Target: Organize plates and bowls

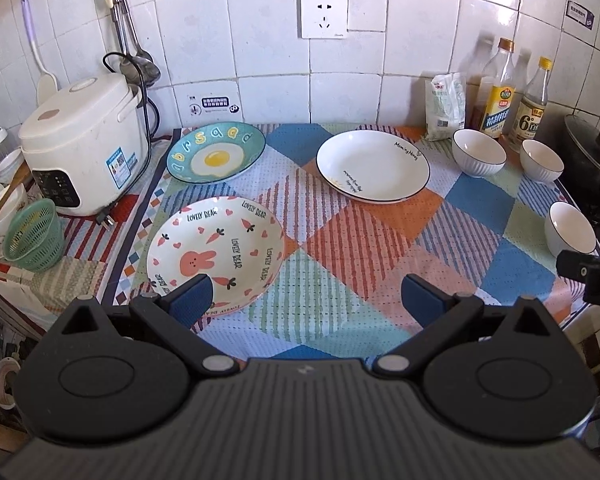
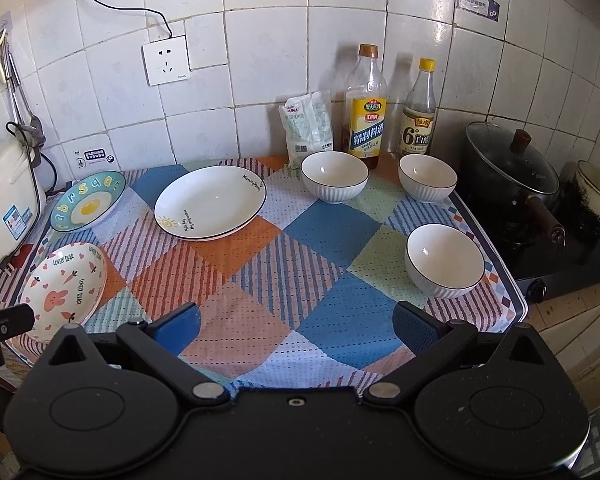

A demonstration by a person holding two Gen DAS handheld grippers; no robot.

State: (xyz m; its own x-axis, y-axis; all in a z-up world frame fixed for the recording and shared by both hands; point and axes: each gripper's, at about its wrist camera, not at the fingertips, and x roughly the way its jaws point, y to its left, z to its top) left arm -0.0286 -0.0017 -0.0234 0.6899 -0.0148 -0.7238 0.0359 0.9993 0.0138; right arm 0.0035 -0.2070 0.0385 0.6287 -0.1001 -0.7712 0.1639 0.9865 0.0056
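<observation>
Three plates and three bowls sit on a checked cloth (image 2: 260,280) with blue, orange and green squares. The bunny plate (image 1: 216,250) is white with a pink rabbit, carrots and hearts, and it lies at the front left. Behind it is the egg plate (image 1: 216,152), blue-green with a fried egg and letters around it. The white plate (image 2: 210,202) has a thin dark rim, a small sun and some writing, and it lies near the middle at the back. The bowls are white with dark rims and ribbed sides: the back left bowl (image 2: 334,176), the back right bowl (image 2: 427,177) and the front bowl (image 2: 444,260), all apart on the right side. The left gripper (image 1: 306,300) has its blue fingers wide apart and holds nothing. The right gripper (image 2: 296,326) is also wide apart and holds nothing.
</observation>
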